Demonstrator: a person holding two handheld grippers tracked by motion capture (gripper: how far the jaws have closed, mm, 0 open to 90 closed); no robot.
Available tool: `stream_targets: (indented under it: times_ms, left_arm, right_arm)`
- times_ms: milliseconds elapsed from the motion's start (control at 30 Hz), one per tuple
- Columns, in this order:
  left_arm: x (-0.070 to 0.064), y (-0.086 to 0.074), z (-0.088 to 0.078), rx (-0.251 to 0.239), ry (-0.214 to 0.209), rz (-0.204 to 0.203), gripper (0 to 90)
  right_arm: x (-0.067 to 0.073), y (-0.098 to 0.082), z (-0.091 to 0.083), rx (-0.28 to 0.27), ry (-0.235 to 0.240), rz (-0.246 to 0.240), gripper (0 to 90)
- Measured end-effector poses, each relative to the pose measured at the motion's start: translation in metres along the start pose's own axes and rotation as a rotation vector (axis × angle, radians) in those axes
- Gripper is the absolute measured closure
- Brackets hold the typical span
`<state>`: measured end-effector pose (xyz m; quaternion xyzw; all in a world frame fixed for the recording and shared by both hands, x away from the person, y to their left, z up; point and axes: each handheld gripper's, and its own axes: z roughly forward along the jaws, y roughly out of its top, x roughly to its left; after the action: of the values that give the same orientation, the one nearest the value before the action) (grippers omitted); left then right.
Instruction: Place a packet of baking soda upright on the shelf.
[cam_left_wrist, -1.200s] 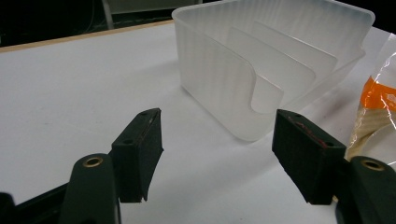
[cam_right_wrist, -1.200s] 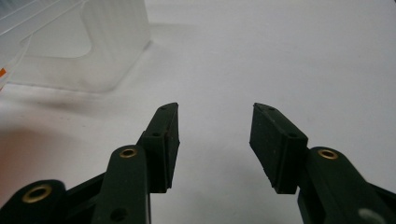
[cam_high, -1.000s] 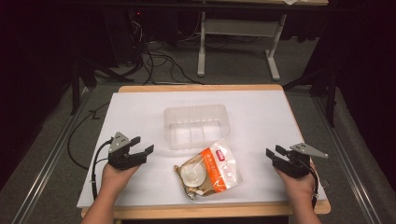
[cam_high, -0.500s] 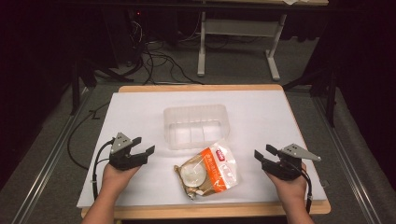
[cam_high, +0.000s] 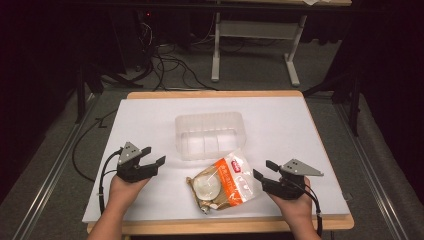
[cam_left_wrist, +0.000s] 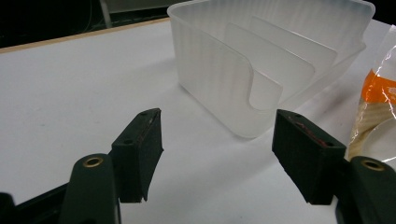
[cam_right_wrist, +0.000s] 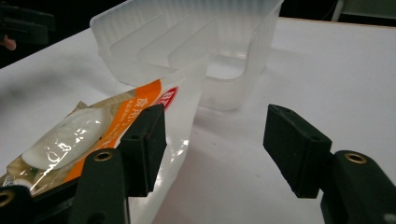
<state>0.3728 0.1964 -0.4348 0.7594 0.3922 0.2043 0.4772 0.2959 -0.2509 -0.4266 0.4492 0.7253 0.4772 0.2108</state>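
Jaws wide apart on both tools, nothing between them! At the near edge of the white-topped table (cam_high: 150, 115), the left gripper (cam_high: 153, 156) sits in its hand (cam_high: 121, 189), low over bare surface. Over on the other side, the right gripper (cam_high: 265, 169) hovers just beside the clear-and-orange plastic food packet (cam_high: 223, 180), which lies flat between the 2 tools. Farther back, touching the packet's far corner, stands the translucent ribbed plastic container (cam_high: 210, 134), upright, with dividers (cam_left_wrist: 280, 60) inside.
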Motion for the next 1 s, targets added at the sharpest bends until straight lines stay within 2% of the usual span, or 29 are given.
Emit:
stream_targets:
  times_ms: [200,400,533,567,667,733,767,800,967,1000]
  left_arm:
    - [0.0,0.0,0.0,-0.001,0.002,0.0,33.8]
    - [0.0,0.0,0.0,0.001,0.001,0.002,33.8]
    - [0.0,0.0,0.0,0.0,0.002,0.002,33.8]
    - [0.0,0.0,0.0,-0.001,0.003,0.002,33.7]
    - [0.0,0.0,-0.001,-0.001,0.004,0.002,33.7]
    - [0.0,0.0,-0.001,0.0,0.003,0.002,33.7]
    - [0.0,0.0,0.0,0.001,0.003,0.003,33.7]
    - [0.0,0.0,0.0,0.001,0.003,0.003,33.7]
    - [0.0,0.0,0.0,0.002,0.003,0.003,33.7]
    - [0.0,0.0,0.0,0.002,0.003,0.003,33.8]
  right_arm:
    - [0.009,-0.004,0.007,0.022,0.038,0.017,35.0]
    - [0.016,-0.01,0.018,0.071,0.083,0.018,33.5]
    - [0.019,-0.014,0.026,0.104,0.116,0.037,34.3]
    - [0.021,-0.016,0.029,0.118,0.13,0.041,40.7]
    - [0.023,-0.016,0.03,0.12,0.133,0.036,43.9]
    - [0.024,-0.015,0.029,0.109,0.135,0.032,49.7]
    - [0.022,-0.014,0.026,0.092,0.143,0.042,56.6]
    - [0.022,-0.014,0.026,0.092,0.143,0.042,56.6]
    - [0.018,-0.013,0.02,0.057,0.175,0.053,72.3]
    - [0.018,-0.013,0.02,0.057,0.175,0.053,72.3]
